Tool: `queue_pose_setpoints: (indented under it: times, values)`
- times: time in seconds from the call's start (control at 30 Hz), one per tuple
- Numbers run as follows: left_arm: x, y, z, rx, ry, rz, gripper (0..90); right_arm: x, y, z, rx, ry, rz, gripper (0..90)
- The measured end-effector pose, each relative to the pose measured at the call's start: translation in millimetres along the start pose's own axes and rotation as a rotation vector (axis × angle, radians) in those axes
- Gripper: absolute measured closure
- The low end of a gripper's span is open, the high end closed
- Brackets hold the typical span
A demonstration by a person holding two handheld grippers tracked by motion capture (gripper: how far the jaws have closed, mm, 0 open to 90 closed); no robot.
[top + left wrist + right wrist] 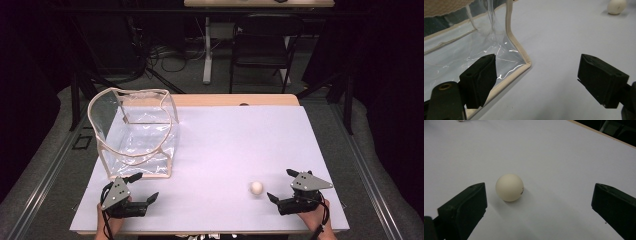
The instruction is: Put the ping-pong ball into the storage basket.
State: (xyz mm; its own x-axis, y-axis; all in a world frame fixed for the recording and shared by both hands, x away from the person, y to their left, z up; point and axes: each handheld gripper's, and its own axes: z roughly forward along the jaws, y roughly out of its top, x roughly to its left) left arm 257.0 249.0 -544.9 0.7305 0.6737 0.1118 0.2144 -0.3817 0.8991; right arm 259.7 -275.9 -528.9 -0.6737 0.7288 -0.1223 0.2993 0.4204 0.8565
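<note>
This looks like a lab or recording studio: dark curtains [30,60] hang along both sides of the frame, cables [165,55] tangle on the grey floor at upper centre, and a folding chair [260,45] stands behind the white-covered table [225,150].

High view overlooks the table [225,140]; close gripper views share its ball [509,187].

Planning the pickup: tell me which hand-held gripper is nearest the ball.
The right hand-held gripper: the white ball lies just beyond its open jaws, while the left hand-held gripper sits by the clear bag.
</note>
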Motion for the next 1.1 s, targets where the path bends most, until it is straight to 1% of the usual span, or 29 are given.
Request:
queue_pose_setpoints:
  times: [0.1, 0.3, 0.47, 0.53, 0.6, 0.7, 0.83, 0.9, 1.03, 1.1]
  values:
    - [-0.3, 0.1, 0.5, -0.003, 0.002, -0.004, 16.1, -0.2, 0.4, -0.1, 0.0, -0.002, 0.001, 0.0]
    - [-1.8, -0.5, 3.1, 0.009, 0.0, -0.002, 16.1, -0.7, 1.4, 1.2, 0.009, 0.003, 0.009, 0.0]
    - [-2.1, -0.7, 3.1, 0.011, -0.01, 0.013, 16.2, 0.9, 2.8, 1.7, 0.018, -0.002, 0.005, 0.0]
    - [-2.0, -0.9, 2.8, 0.006, -0.01, 0.007, 16.1, 2.0, 3.3, 1.7, 0.024, -0.002, 0.005, 0.0]
    - [-1.5, -0.9, 3.2, 0.011, -0.01, 0.009, 16.1, 2.5, 3.8, 2.0, 0.032, -0.001, 0.005, 0.0]
    - [-1.5, -0.7, 3.5, 0.012, -0.016, 0.009, 16.1, 1.9, 4.7, 2.0, 0.03, 0.004, 0.003, 0.0]
    - [-1.8, -0.8, 4.0, 0.01, -0.015, 0.008, 16.1, 3.0, 6.8, 4.6, 0.047, 0.011, 0.006, 0.0]
    - [-1.7, -0.7, 4.4, 0.011, -0.015, 0.007, 16.1, 3.0, 7.2, 4.9, 0.045, 0.012, 0.002, 0.0]
    - [-1.7, -1.1, 6.0, 0.019, -0.029, 0.004, 16.2, 4.5, 10.0, 5.9, 0.045, 0.013, 0.002, 0.0]
    - [-2.2, -1.3, 6.4, 0.026, -0.032, 0.005, 16.2, 5.3, 11.1, 6.6, 0.053, 0.016, 0.001, 0.0]
